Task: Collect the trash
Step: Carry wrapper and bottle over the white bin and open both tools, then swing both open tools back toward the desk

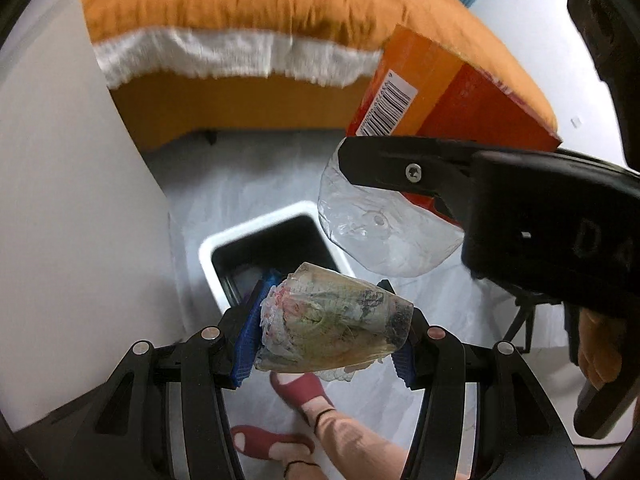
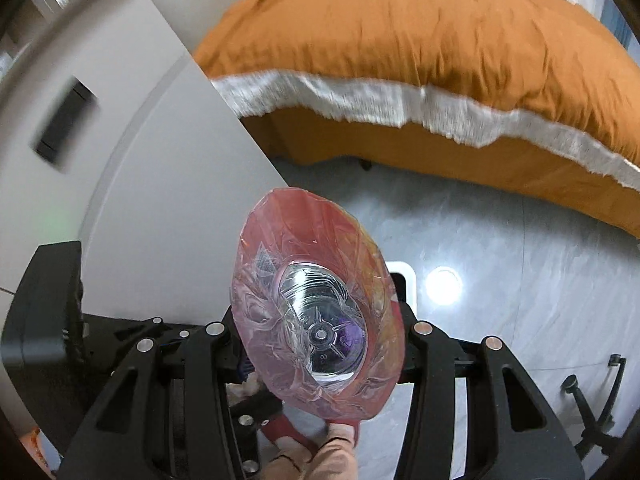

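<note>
My left gripper (image 1: 328, 286) is shut on a clear plastic cup (image 1: 336, 328) stuffed with crumpled wrappers, its blue pads (image 1: 250, 340) pressing both sides. Below the cup, on the floor, stands a white bin (image 1: 256, 228) with a dark liner. My right gripper (image 2: 320, 312) is shut on a crushed clear bottle (image 2: 316, 312), seen bottom-first, with an orange box showing red through it. In the left wrist view the bottle (image 1: 372, 236) and the orange box (image 1: 432, 92) hang together under one black finger (image 1: 400, 168), up and right of the bin. Only the bin's rim (image 2: 406, 276) peeks past the bottle.
A bed with an orange cover (image 1: 240, 8) and white fringe fills the back. A white cabinet side (image 1: 60, 160) rises on the left. The person's feet in red sandals (image 1: 296, 388) stand near the bin. A black chair base (image 2: 592, 404) sits at the right on the grey floor.
</note>
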Action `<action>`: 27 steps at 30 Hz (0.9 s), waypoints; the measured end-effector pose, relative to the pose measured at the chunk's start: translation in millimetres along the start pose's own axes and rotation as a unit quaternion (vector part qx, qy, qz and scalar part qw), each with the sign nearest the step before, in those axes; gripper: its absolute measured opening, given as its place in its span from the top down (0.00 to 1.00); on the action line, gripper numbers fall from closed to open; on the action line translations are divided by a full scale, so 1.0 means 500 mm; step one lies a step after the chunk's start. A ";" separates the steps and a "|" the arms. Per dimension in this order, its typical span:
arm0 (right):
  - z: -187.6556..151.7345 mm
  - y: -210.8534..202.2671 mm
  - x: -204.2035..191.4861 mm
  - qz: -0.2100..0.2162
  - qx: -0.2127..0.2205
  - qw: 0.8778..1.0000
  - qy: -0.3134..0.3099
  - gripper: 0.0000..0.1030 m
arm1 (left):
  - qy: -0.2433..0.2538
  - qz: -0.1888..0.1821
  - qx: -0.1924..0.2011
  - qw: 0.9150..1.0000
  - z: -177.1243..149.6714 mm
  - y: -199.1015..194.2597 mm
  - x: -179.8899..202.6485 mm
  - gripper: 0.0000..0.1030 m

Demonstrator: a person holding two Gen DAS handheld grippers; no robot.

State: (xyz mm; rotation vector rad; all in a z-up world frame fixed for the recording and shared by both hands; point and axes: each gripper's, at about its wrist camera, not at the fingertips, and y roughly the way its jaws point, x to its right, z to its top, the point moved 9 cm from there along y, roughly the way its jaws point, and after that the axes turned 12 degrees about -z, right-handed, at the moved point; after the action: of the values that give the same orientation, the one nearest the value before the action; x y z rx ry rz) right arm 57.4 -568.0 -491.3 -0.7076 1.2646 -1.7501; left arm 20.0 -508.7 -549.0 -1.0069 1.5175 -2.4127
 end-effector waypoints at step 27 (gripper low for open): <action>-0.064 0.137 0.019 -0.055 -0.041 0.997 -0.023 0.04 | -0.088 0.026 0.010 0.996 -0.044 0.063 -0.132 0.05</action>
State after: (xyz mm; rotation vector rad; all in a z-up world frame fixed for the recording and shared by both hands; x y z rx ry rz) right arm 47.6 -570.6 -566.8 -0.8753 1.2923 -1.7685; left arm 50.6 -479.0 -612.5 -1.1285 1.4381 -2.2330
